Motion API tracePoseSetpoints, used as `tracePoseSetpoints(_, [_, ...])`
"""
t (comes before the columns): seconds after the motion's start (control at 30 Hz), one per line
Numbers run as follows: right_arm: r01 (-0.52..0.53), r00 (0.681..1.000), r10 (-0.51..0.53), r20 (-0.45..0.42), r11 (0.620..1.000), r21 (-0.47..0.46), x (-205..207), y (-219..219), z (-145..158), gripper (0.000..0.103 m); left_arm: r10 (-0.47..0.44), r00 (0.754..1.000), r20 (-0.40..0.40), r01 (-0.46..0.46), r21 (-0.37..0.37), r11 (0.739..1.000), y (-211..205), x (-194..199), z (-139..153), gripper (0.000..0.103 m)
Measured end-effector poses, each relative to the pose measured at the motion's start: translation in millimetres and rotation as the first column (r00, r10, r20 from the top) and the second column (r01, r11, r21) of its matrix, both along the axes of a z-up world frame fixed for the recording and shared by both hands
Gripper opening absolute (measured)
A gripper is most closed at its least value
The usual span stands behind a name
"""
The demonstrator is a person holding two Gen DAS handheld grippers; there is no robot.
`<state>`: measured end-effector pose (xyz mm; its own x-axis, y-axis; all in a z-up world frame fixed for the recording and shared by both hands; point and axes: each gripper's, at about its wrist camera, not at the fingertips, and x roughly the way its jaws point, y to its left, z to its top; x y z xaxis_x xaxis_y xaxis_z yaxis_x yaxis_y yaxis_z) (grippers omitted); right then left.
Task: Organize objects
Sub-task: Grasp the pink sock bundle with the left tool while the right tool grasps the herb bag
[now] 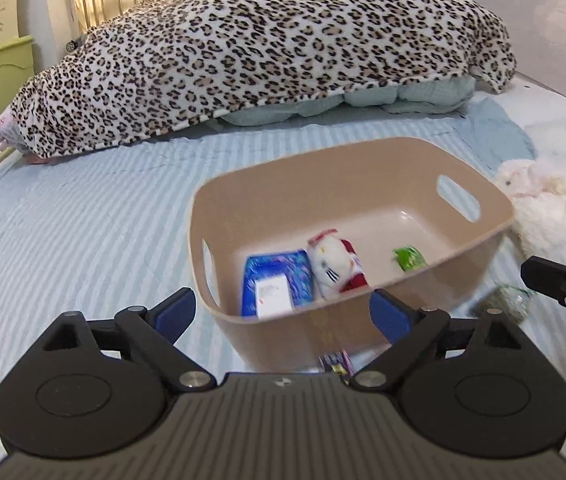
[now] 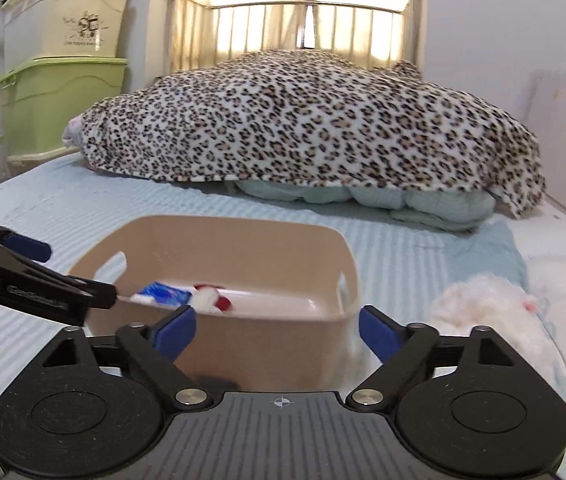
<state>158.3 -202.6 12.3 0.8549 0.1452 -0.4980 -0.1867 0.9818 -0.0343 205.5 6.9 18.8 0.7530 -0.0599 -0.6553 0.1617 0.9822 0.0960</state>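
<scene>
Left wrist view is showing the left gripper with its blue-padded fingers standing wide apart and holding nothing, low in the frame before the beige plastic bin with cut-out handles. That bin is sitting at centre frame on the pale blue striped bed and is already containing a blue flat packet with a white label, a small white-and-red plush kitten and a small green wrapped item.

Right wrist view is showing the right gripper likewise spread wide and empty. At lower right of that frame a fluffy white plush toy is lying on the bed just beside the bin's right wall, outside it.

Judgement: the plush is looking light, soft and compressible, not fragile; fingers would be sinking into the pile, so a deep pinch across the body's middle is advisable rather than on loose fur. A small greenish object at right in the left view is blurred; its handling cannot be assessed.
</scene>
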Motion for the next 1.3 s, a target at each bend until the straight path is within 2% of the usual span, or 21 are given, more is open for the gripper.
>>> tracePoseSetpoints(0.1, [0.011,0.999,-0.01,-0.036,1.0,0.022,-6,-8,-9,0.091,-0.015,1.0,-0.022,0.015,0.001,1.0,-3,-13,-7,0.094])
tracePoseSetpoints(0.4, [0.043,0.99,-0.043,-0.134,0.999,-0.002,-7,-24,-39,0.093,-0.049,0.993,-0.107,0.045,-0.04,0.998,-12,-33,-42,0.094])
tracePoseSetpoints(0.77, [0.073,0.973,-0.079,-0.215,0.997,-0.036,26,-33,-80,0.097,-0.09,0.987,-0.136,0.067,-0.163,0.984,-35,-14,-65,0.094])
tracePoseSetpoints(0.93, [0.1,0.969,-0.112,-0.218,0.993,-0.064,45,-33,-97,0.096,-0.1,0.985,-0.142,0.079,-0.146,0.986,-53,0,-71,0.093])
tracePoseSetpoints(1.03, [0.122,0.965,-0.13,-0.226,0.991,-0.051,55,-34,-104,0.095,-0.106,0.978,-0.181,0.078,-0.154,0.985,-57,7,-77,0.084])
tracePoseSetpoints(1.17, [0.132,0.961,-0.135,-0.243,0.991,-0.029,63,-33,-115,0.083,-0.115,0.963,-0.245,0.068,-0.193,0.979,-60,14,-87,0.067])
tracePoseSetpoints(1.23, [0.127,0.96,-0.126,-0.251,0.992,-0.012,64,-33,-119,0.076,-0.114,0.959,-0.258,0.063,-0.197,0.978,-61,14,-89,0.062])
tracePoseSetpoints(1.27, [0.123,0.96,-0.122,-0.25,0.992,-0.013,63,-32,-120,0.059,-0.115,0.959,-0.258,0.064,-0.198,0.978,-61,14,-88,0.058])
tracePoseSetpoints(1.3, [0.123,0.961,-0.126,-0.246,0.992,-0.027,62,-31,-121,0.048,-0.117,0.959,-0.259,0.066,-0.197,0.978,-62,13,-87,0.053])
